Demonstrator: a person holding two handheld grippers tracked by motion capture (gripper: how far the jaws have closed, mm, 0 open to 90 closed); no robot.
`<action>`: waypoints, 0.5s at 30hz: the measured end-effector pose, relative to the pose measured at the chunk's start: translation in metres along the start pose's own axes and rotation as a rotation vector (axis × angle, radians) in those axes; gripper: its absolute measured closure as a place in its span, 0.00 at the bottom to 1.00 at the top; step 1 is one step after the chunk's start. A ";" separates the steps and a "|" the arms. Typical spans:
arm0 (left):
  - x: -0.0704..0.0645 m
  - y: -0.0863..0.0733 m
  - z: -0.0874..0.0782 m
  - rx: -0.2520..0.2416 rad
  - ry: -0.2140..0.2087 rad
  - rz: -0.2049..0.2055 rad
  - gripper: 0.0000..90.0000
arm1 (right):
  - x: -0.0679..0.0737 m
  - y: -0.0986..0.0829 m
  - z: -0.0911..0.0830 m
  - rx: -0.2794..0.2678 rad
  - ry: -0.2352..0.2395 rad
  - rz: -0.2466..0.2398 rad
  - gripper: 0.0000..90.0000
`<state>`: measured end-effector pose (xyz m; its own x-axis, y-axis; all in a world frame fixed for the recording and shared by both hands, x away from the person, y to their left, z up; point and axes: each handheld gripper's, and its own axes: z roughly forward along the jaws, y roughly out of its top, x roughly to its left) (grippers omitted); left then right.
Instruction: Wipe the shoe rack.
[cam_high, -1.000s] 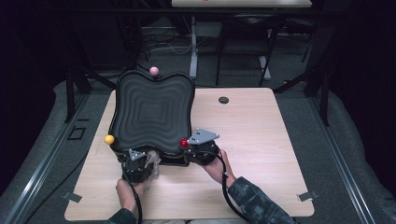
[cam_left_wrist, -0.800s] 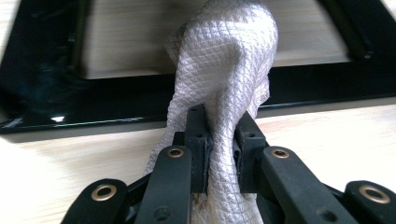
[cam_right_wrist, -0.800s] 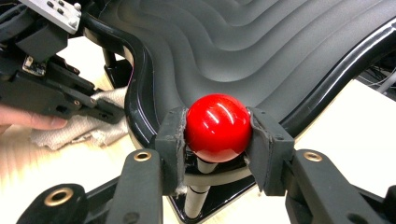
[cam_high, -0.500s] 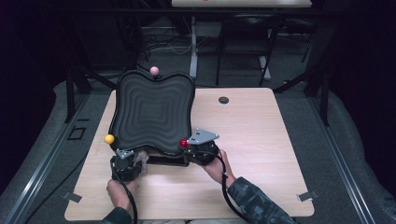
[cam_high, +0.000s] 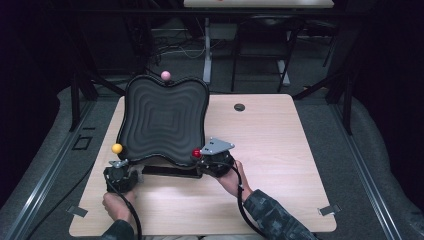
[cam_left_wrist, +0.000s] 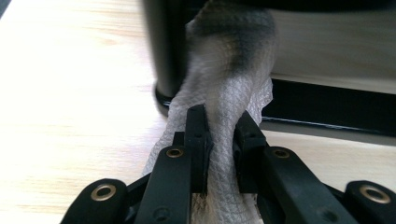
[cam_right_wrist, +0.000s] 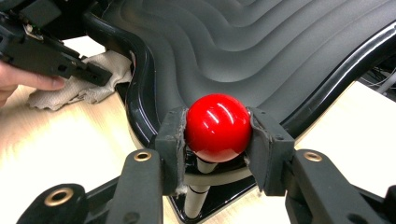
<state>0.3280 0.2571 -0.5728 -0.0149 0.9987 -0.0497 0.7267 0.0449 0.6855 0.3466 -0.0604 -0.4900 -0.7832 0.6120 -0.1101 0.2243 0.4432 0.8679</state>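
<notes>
Left tongs (cam_high: 120, 172), clamped on cloth (cam_left_wrist: 224, 116), slid toward 7 o'clock below tray (cam_high: 165, 117); right tongs (cam_right_wrist: 217, 135) clamped on red knob (cam_right_wrist: 218, 127); wiping underway.

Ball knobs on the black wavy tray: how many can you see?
3. A pink ball knob at the far edge, a yellow ball knob at the near left corner, and a red ball knob at the near right, clamped in the right gripper. A fourth may be hidden.
</notes>
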 end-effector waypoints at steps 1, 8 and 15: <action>0.000 0.000 0.000 -0.004 -0.002 -0.007 0.88 | 0.000 0.000 0.000 0.000 0.000 -0.001 0.67; -0.001 0.000 0.000 -0.005 0.001 0.003 0.89 | 0.000 0.000 0.000 -0.001 0.000 -0.003 0.67; -0.005 -0.001 0.000 -0.006 0.002 0.021 0.89 | 0.000 0.000 0.000 -0.002 0.002 -0.004 0.67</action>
<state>0.3276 0.2517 -0.5734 -0.0013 0.9994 -0.0339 0.7228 0.0244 0.6906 0.3469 -0.0605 -0.4901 -0.7851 0.6091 -0.1122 0.2203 0.4440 0.8685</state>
